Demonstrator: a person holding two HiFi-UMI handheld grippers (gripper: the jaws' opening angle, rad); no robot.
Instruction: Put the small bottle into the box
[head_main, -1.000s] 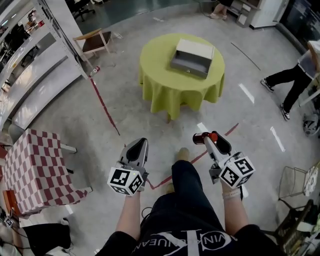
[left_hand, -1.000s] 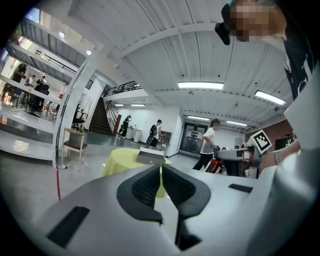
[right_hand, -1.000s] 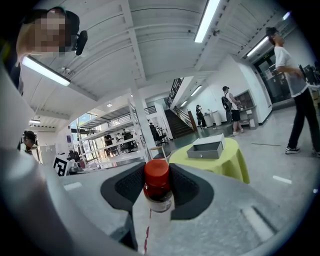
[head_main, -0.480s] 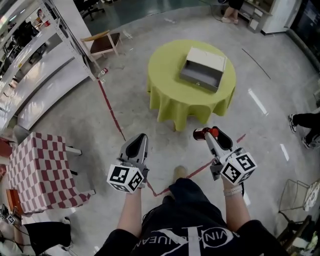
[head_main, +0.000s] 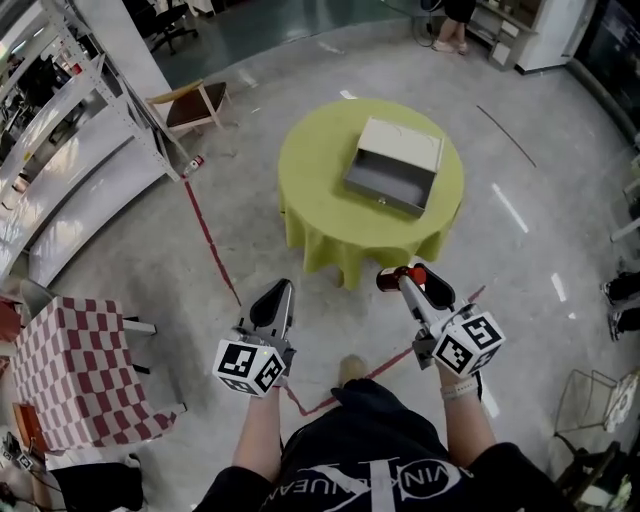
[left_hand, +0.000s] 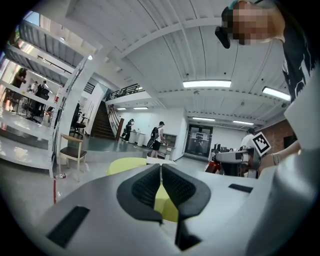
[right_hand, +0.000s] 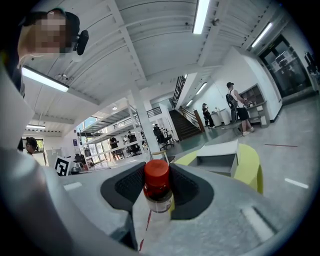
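Right gripper (head_main: 405, 279) fingers clamped on small bottle (right_hand: 157, 184), left gripper (left_hand: 160, 174) fingers together, empty

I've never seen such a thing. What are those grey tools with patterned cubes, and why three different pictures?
No robot here: a person holds a two-jaw gripper in each hand. The head view comes from a camera on their head, looking down; the two gripper views come from cameras riding on the grippers, looking along the jaws. The left gripper is shut and empty. The right gripper clamps a red-capped small bottle. Ahead stands a round table draped in yellow-green, with an open grey box on it, where the bottle should go.
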